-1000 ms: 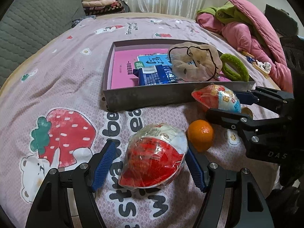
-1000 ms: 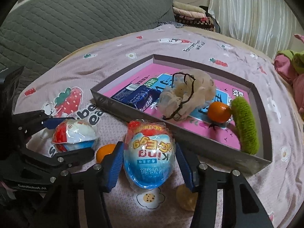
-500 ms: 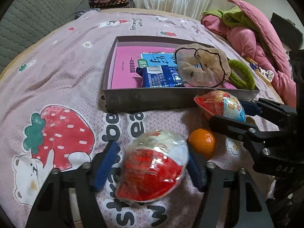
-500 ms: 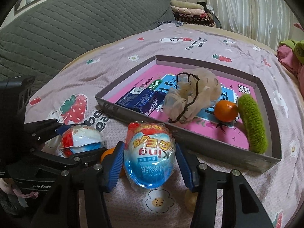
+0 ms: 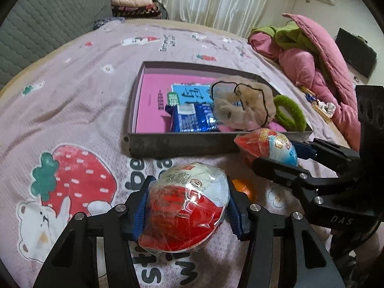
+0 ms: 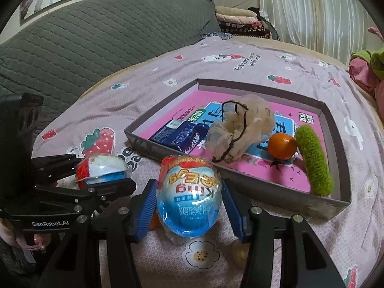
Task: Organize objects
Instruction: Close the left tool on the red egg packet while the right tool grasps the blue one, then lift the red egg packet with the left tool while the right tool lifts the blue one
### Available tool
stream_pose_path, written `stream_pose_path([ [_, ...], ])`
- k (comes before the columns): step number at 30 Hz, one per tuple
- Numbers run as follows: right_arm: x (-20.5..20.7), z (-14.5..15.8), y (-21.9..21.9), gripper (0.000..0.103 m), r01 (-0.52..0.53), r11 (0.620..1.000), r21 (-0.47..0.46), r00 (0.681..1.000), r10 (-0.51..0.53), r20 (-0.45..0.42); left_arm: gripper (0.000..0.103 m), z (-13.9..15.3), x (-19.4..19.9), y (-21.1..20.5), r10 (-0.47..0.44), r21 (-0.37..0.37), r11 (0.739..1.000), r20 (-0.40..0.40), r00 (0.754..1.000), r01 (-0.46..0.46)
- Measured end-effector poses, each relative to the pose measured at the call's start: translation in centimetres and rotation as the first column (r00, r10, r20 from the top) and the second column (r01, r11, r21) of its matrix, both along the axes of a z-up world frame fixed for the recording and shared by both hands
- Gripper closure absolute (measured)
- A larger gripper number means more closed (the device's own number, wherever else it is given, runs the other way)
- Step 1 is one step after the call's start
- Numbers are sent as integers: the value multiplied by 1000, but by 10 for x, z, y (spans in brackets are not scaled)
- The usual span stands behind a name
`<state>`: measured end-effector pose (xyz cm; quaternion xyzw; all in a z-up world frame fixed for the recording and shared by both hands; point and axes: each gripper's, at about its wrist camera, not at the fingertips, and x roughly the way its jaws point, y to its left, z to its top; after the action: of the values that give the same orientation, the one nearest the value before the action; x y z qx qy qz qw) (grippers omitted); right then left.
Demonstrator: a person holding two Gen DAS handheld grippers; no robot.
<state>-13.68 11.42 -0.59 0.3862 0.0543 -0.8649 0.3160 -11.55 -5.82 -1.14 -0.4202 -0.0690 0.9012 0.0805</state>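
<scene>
Nearest on the bedspread (image 5: 91,100), the left gripper (image 5: 187,210) has its blue pads pressed against a red-and-white wrapped egg (image 5: 186,206), while the right gripper (image 6: 188,204) pinches a blue-and-white wrapped egg (image 6: 189,192). A loose orange (image 5: 243,188) lies between them. Just beyond stands the grey tray (image 6: 276,187), holding a blue packet (image 6: 182,135), a beige mesh bag (image 6: 240,129), a second orange (image 6: 282,146) and a green fuzzy ring (image 6: 313,160) by its right wall.

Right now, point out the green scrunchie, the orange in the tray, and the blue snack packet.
green scrunchie (image 6: 313,159): right wrist view, middle of its fuzzy band.
orange in the tray (image 6: 282,146): right wrist view, centre of its peel.
blue snack packet (image 5: 194,120): left wrist view, middle of its wrapper.
</scene>
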Motion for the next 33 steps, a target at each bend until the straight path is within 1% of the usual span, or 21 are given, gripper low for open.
stream_pose_path([
  [12, -1, 13, 11, 49, 28, 998, -59, 999, -30, -32, 47, 14, -2, 5, 24, -6, 1000, -51, 998, -24],
  [16, -1, 19, 17, 49, 37, 995, -90, 998, -42, -46, 47, 19, -3, 5, 30, 8, 1000, -63, 998, -30],
  [19, 0, 25, 20, 49, 42, 993, -106, 996, -50, -71, 47, 24, -4, 7, 34, 11, 999, -82, 996, -33],
  [23, 3, 37, 27, 49, 59, 990, -124, 989, -75, -127, 47, 33, -6, 11, 42, 10, 999, -115, 993, -41],
  [26, 4, 43, 33, 49, 71, 987, -147, 985, -93, -146, 47, 39, -8, 14, 48, 15, 999, -132, 990, -46],
  [33, 0, 48, 41, 49, 100, 984, -147, 979, -123, -161, 47, 50, -12, 18, 70, 18, 998, -176, 982, -67],
])
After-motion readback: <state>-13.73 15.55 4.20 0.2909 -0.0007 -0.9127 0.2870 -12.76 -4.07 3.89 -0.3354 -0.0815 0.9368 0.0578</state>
